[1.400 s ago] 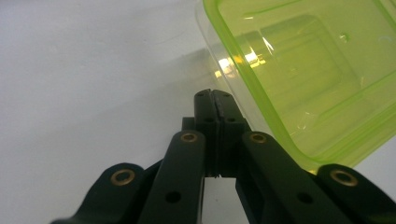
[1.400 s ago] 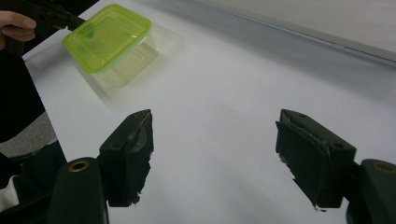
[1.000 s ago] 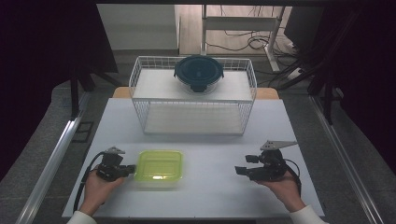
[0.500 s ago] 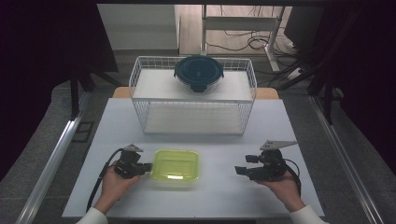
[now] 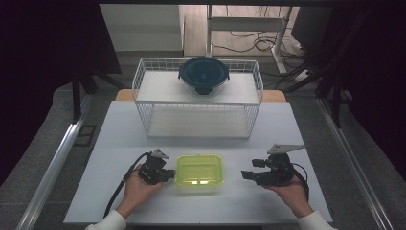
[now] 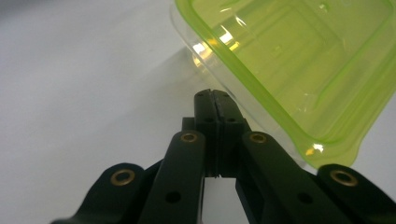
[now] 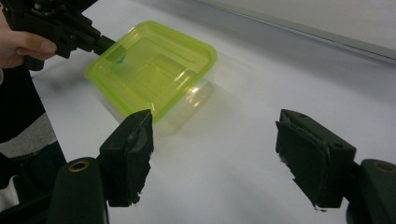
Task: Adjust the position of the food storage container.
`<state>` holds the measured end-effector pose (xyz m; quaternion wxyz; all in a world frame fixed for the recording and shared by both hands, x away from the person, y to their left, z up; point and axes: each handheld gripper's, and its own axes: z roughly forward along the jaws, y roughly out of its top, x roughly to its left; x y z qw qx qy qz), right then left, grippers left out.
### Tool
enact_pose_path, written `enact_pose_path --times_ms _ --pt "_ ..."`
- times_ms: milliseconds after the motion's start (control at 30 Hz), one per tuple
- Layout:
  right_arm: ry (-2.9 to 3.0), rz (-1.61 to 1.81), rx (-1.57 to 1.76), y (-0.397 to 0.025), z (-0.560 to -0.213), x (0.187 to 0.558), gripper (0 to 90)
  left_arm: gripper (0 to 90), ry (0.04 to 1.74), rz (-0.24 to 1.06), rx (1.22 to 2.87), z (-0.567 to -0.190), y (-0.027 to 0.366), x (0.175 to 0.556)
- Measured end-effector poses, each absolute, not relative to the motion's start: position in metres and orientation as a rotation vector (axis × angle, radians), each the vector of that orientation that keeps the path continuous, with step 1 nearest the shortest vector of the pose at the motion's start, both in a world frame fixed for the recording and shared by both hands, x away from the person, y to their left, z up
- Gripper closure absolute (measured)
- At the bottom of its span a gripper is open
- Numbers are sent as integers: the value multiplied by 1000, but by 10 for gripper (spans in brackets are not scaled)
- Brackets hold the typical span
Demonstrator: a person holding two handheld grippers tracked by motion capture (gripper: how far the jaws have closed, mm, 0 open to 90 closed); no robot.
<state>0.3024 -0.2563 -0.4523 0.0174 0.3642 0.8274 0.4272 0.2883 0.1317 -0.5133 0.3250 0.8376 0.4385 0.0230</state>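
Observation:
A clear box with a yellow-green lid point(image 5: 199, 171) lies flat on the white table point(image 5: 287, 124), near its front edge. My left gripper point(image 5: 170, 175) is shut, and its tips press against the box's left side. In the left gripper view the closed jaws point(image 6: 212, 96) hold nothing and touch the clear wall under the lid's rim point(image 6: 289, 56). My right gripper point(image 5: 246, 175) stands open to the right of the box, a short gap away. In the right gripper view, the box point(image 7: 154, 70) lies beyond the spread jaws point(image 7: 215, 154), with the left gripper point(image 7: 100, 44) at its far side.
A white wire basket point(image 5: 198, 103) stands at the back of the table. A dark round lidded bowl point(image 5: 203, 75) rests on its top shelf. A black cable point(image 5: 119, 189) trails from the left gripper towards the front edge.
My left gripper has slid to the right along the table, pushing the box ahead of it towards the middle. The right gripper has stayed where it was, open.

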Motion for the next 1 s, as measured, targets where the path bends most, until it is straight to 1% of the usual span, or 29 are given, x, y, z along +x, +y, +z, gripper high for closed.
enact_pose_path --times_ms 133,633,733,1000 --pt "2569 1329 1133 -257 -452 302 274 898 1140 62 2201 -514 125 289" --pt "2576 1318 1134 -256 -454 303 274 892 1157 49 2172 -516 126 296" --pt "2575 1319 1132 -256 -453 302 274 892 1152 61 2180 -514 129 296" --pt "2577 1323 1132 -257 -454 302 274 877 1150 134 2108 -500 145 284"
